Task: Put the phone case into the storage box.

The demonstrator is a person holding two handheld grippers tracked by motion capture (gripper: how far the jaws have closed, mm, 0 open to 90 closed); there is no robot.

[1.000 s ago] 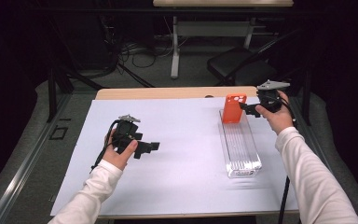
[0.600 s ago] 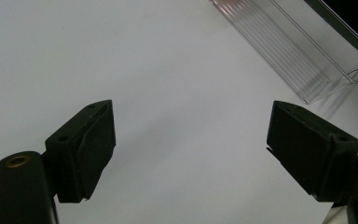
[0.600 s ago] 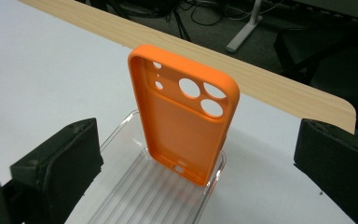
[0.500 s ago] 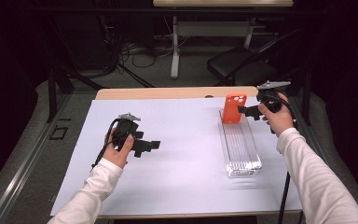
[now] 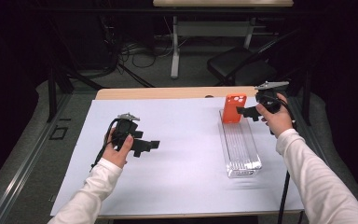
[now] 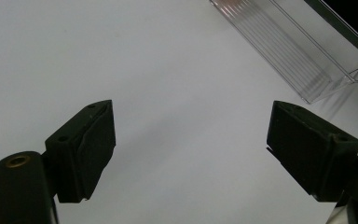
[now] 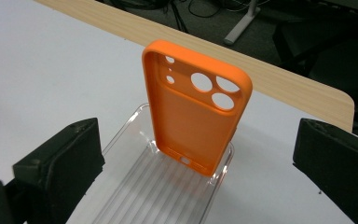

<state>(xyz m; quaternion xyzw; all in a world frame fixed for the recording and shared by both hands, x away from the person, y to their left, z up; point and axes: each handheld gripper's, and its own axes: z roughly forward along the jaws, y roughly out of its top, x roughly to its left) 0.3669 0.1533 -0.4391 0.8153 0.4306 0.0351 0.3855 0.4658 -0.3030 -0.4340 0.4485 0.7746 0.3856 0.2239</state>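
White sheet (image 5: pixel 182 186) covers most of a light wooden table (image 5: pixel 168 93); behind it the room is dark, w/ cables on the floor, a white desk leg and a black chair.

Orange phone case (image 5: pixel 234 108) stands upright at the far end of a clear plastic tray (image 5: pixel 242 154), which lies lengthwise on the right part of the sheet. In the right gripper view the case (image 7: pixel 193 116) shows its hollow inner side, camera holes at the top, and its lower edge rests on the ribbed tray floor (image 7: pixel 168 191), leaning against the tray's end wall.

Right gripper (image 5: pixel 242 112) is held just beside the case, on its right in the high view, approx. level w/ it. Its jaws have just been opening; now they are wide apart. In its own view the case stands between the two black pads (image 7: pixel 60 158) but farther off, and neither pad touches it, so nothing is gripped.

Left gripper (image 5: pixel 151 145) is well apart from the tray, over the left-middle of the sheet, in the person's left hand (image 5: pixel 119 149). Its jaws are also spread wide and have hold of nothing; between the pads (image 6: pixel 91 140) is bare white sheet, and one corner of the tray (image 6: pixel 307 51) appears at top right of that view.

Both sleeves are white.
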